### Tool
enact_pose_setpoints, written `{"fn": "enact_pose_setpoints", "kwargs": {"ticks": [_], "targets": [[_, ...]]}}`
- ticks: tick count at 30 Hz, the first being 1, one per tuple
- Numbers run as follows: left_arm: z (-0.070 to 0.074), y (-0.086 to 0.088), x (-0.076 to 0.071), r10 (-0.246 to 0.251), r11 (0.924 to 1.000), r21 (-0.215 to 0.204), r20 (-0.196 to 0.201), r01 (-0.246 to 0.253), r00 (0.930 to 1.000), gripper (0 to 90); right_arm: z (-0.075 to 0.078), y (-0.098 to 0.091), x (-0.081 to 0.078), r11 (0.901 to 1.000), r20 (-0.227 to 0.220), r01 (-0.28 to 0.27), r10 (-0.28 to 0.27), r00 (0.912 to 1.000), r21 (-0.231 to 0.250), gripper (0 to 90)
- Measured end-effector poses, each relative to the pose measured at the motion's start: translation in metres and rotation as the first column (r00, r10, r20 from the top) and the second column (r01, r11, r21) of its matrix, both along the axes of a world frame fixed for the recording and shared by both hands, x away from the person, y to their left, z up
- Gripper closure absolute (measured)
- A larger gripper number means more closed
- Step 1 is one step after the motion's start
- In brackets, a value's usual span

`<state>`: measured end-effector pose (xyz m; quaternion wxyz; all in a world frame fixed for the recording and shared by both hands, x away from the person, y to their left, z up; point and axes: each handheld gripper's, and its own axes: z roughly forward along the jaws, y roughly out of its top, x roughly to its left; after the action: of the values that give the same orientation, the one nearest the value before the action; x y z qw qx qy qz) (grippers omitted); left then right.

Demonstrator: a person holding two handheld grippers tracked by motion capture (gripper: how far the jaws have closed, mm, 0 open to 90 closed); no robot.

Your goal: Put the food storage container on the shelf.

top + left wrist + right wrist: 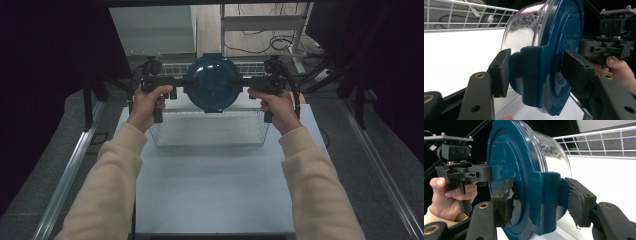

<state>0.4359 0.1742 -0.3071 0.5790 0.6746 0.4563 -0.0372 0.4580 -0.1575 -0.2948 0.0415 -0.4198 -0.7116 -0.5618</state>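
Left gripper (181, 82) and right gripper (243, 83) clamp opposite side tabs of a blue-lidded clear container (212, 82), carried on edge between the two hands with its lid facing the person and its clear tub pointing away. Each pair of jaws is closed on a latch tab at the rim, one pad on the lid face, the other behind the tab. From the left gripper the container (554, 50) lies straight ahead toward the opposite hand; from the right gripper it (516, 170) lies the same way, mirrored, so neither hand is nearer. The line between the two grips runs level across the white wire basket (210, 131) that sits directly below on the table (210, 190). Judging by this, lowering it evenly into the basket looks like the coming move.
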Motion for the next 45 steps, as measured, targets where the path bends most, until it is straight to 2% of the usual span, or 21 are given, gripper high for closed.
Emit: {"fn": "enact_pose_setpoints", "kwargs": {"ticks": [5, 6, 11, 15, 18, 21, 28, 32, 35, 38, 40, 42, 45], "targets": [[-0.008, -0.001, 0.01, 0.017, 0.9998, 0.004, -0.046, -0.017, 0.9988, 41.5, -0.008, 0.002, 0.01, 1.0, -0.039, 0.007, -0.007, 0.9992, 0.0, 42.8], [-0.01, 0.0, 0.012, 0.023, 0.9997, -0.007, -0.056, -0.023, 0.9982, 40.9, -0.01, 0.003, 0.011, 1.0, -0.05, 0.008, -0.008, 0.9987, -0.006, 42.8], [-0.012, 0.001, 0.02, 0.024, 0.9995, -0.018, -0.082, -0.025, 0.9964, 41.3, -0.013, 0.003, 0.018, 0.9992, -0.077, 0.035, -0.033, 0.9965, 0.019, 42.6], [-0.016, 0.003, 0.028, 0.035, 0.9979, -0.051, -0.12, -0.041, 0.9921, 40.9, -0.013, 0.004, 0.026, 0.9975, -0.129, 0.064, -0.06, 0.9899, 0.031, 42.0], [-0.021, 0.003, 0.033, 0.036, 0.996, -0.075, -0.149, -0.048, 0.9881, 39.2, -0.013, 0.008, 0.029, 0.997, -0.141, 0.077, -0.074, 0.9873, 0.014, 40.0], [-0.025, 0.003, 0.038, 0.038, 0.9944, -0.09, -0.175, -0.055, 0.9838, 37.7, -0.016, 0.009, 0.033, 0.9954, -0.185, 0.093, -0.088, 0.9788, 0.023, 38.4], [-0.036, 0.002, 0.052, 0.059, 0.9859, -0.138, -0.238, -0.094, 0.9694, 35.4, -0.03, 0.004, 0.047, 0.9843, -0.278, 0.148, -0.116, 0.9536, 0.096, 37.8], [-0.038, 0.0, 0.054, 0.068, 0.9851, -0.139, -0.227, -0.101, 0.9715, 34.7, -0.035, 0.002, 0.05, 0.9786, -0.318, 0.168, -0.123, 0.9402, 0.118, 37.5], [-0.038, 0.0, 0.053, 0.068, 0.9845, -0.143, -0.223, -0.102, 0.9725, 34.5, -0.036, 0.002, 0.051, 0.9788, -0.313, 0.166, -0.122, 0.942, 0.12, 37.4], [-0.037, -0.003, 0.051, 0.073, 0.987, -0.124, -0.215, -0.102, 0.9738, 32.3, -0.035, 0.003, 0.05, 0.9803, -0.299, 0.163, -0.123, 0.9464, 0.112, 35.4], [-0.034, -0.004, 0.049, 0.11, 0.9872, -0.092, -0.196, -0.13, 0.9743, 30.2, -0.034, 0.006, 0.048, 0.9854, -0.265, 0.148, -0.12, 0.9566, 0.085, 31.3], [-0.031, -0.004, 0.047, 0.157, 0.9838, -0.059, -0.171, -0.169, 0.9727, 27.9, -0.033, 0.007, 0.047, 0.9871, -0.246, 0.145, -0.124, 0.9611, 0.068, 27.5], [-0.028, -0.001, 0.042, 0.188, 0.98, -0.037, -0.147, -0.196, 0.9711, 24.8, -0.029, 0.008, 0.042, 0.9892, -0.204, 0.139, -0.128, 0.9707, 0.045, 21.3]]}}
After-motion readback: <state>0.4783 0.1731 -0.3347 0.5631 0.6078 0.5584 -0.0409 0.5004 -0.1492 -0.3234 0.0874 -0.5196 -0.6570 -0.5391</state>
